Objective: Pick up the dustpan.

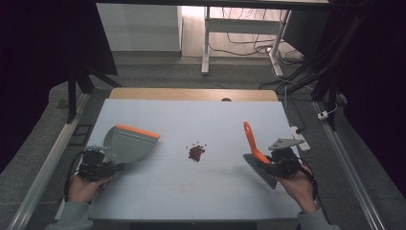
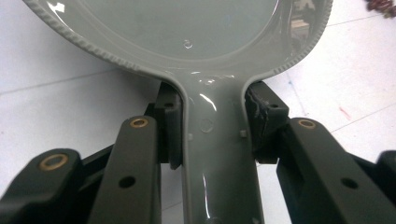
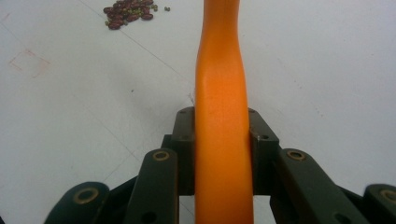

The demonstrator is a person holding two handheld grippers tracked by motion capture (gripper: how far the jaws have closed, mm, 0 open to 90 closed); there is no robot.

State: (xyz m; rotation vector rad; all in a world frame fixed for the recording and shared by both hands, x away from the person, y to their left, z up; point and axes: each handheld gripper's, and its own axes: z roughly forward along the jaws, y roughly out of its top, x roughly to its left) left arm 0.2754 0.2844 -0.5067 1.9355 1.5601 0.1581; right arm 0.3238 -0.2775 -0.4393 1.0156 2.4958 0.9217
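A grey dustpan (image 1: 127, 143) with an orange front lip is held above the white table (image 1: 191, 120) at the left. My left gripper (image 1: 111, 167) is shut on its handle (image 2: 215, 140), both pads pressing its sides. At the right, my right gripper (image 1: 268, 163) is shut on a hand brush (image 1: 253, 148); its orange handle (image 3: 223, 140) points away from me and its grey bristles hang toward me. A small heap of dark red beans (image 1: 196, 152) lies on the table between the two tools, apart from both, and appears far off as the beans (image 3: 128, 11) in the right gripper view.
The table's wooden far edge (image 1: 191, 93) borders a grey floor. A white desk frame (image 1: 206, 43) and loose cables (image 1: 287, 57) stand beyond. Metal rails (image 1: 48, 163) run along both sides of the table. A faint red mark (image 3: 30, 63) is on the table surface.
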